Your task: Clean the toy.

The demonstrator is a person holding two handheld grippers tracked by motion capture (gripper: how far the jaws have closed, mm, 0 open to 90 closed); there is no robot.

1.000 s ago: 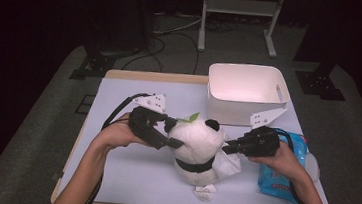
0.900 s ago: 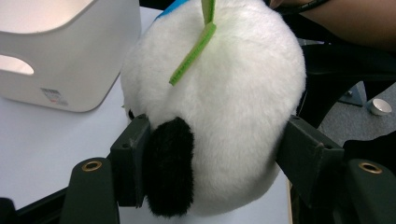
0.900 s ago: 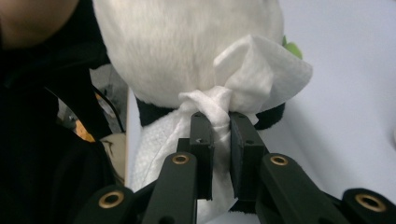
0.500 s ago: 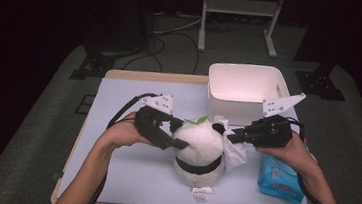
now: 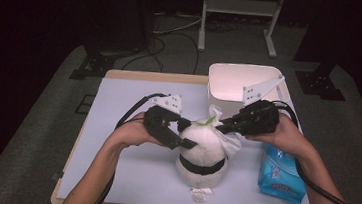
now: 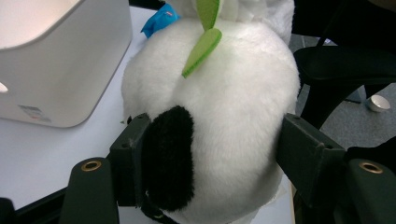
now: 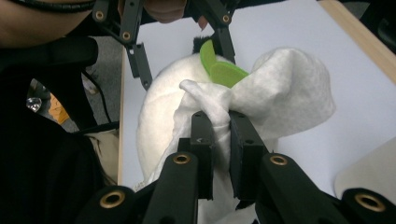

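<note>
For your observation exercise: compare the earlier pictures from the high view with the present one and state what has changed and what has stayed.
The right gripper, shut on the white cloth, has risen from beside the blue packet towards the white bin, pulling the cloth up over the panda toy. The toy now stands more upright. The left gripper still clasps the toy's head; bin and packet have not moved.

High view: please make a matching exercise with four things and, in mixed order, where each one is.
Things:
1. plush panda
2. white bin
3. blue tissue pack
4. white cloth

Places:
A. pinched in the right gripper
B. far edge of the table
C. between the left gripper's jaws
D. under the person's right forearm

Pairs: 1-C, 2-B, 3-D, 4-A
</note>
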